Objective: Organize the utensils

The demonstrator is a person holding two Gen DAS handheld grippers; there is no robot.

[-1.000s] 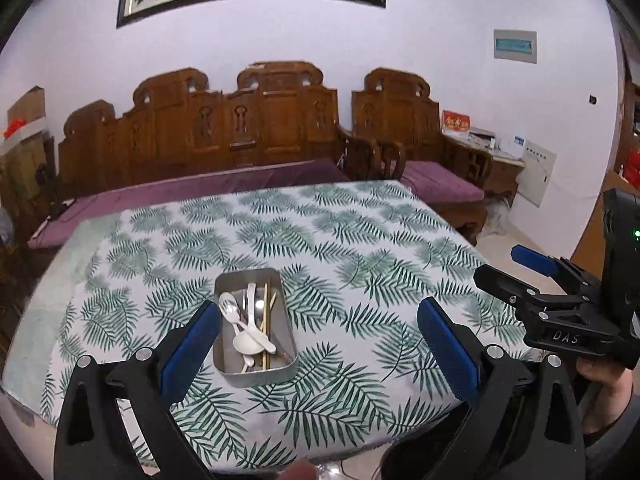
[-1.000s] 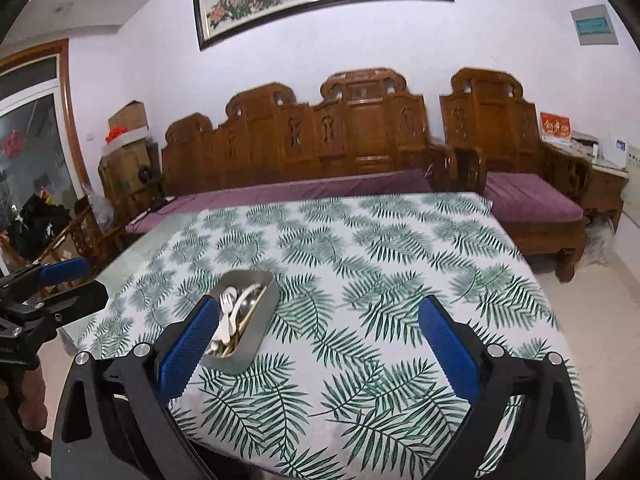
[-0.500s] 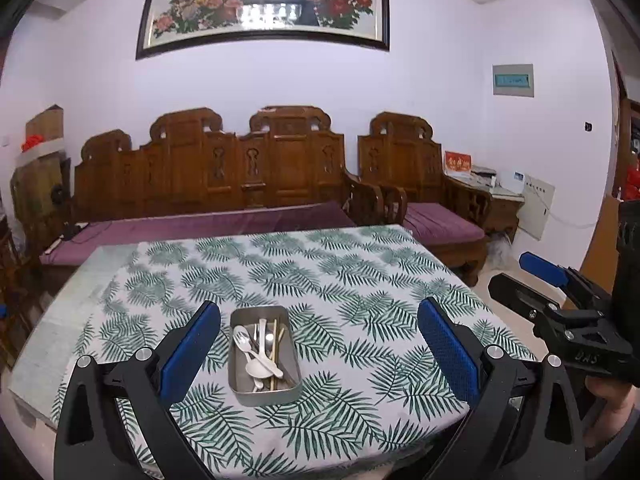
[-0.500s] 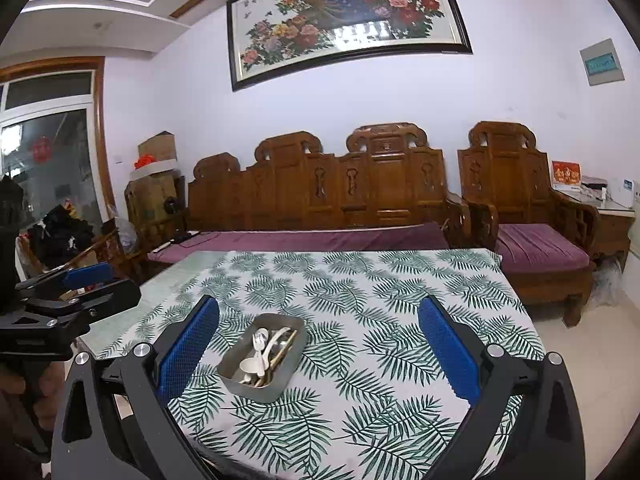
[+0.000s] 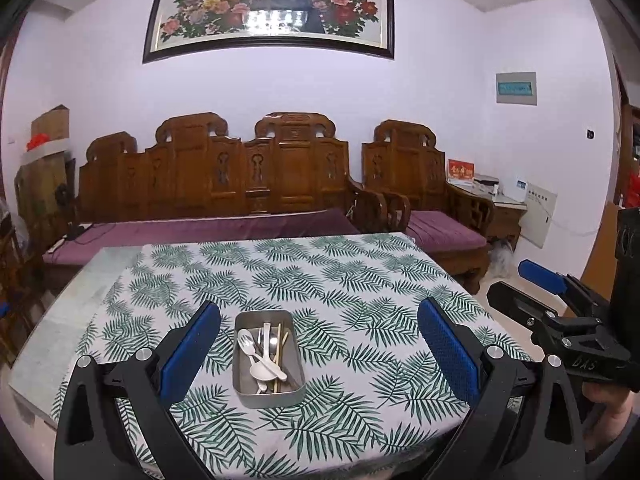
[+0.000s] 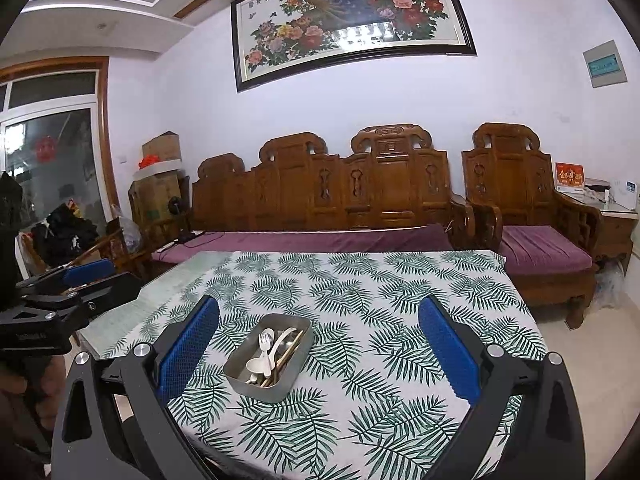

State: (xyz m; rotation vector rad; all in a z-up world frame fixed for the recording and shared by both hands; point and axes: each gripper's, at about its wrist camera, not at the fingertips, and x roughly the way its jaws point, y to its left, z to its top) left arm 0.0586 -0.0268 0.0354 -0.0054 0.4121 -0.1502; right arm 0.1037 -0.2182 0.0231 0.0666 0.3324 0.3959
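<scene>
The jaws of both grippers stand wide apart and hold nothing: the left gripper (image 5: pixel 318 354) and the right gripper (image 6: pixel 320 354) hang off the near edge of the desk (image 5: pixel 360 280), above it and well short of the work. All the utensils (image 5: pixel 264 354) lie heaped in one metal tray (image 5: pixel 269 394) on the leaf-print cloth near the front of the desk: white plastic spoons, a fork and a pair of chopsticks, crossed over one another. In the left wrist view the tray lies between the two blue pads, nearer the left one; in the right wrist view it lies likewise left of centre. The trouble I would expect comes from that tangle: closing on one handle may drag a neighbour out with it, since the pieces overlap, and thin smooth chopsticks could slip from the pads. The tray looks light and unfixed, so a push against its wall might slide it on the cloth, or ruck the cloth up. With the two grippers near each other, reaching in together could make them collide.
</scene>
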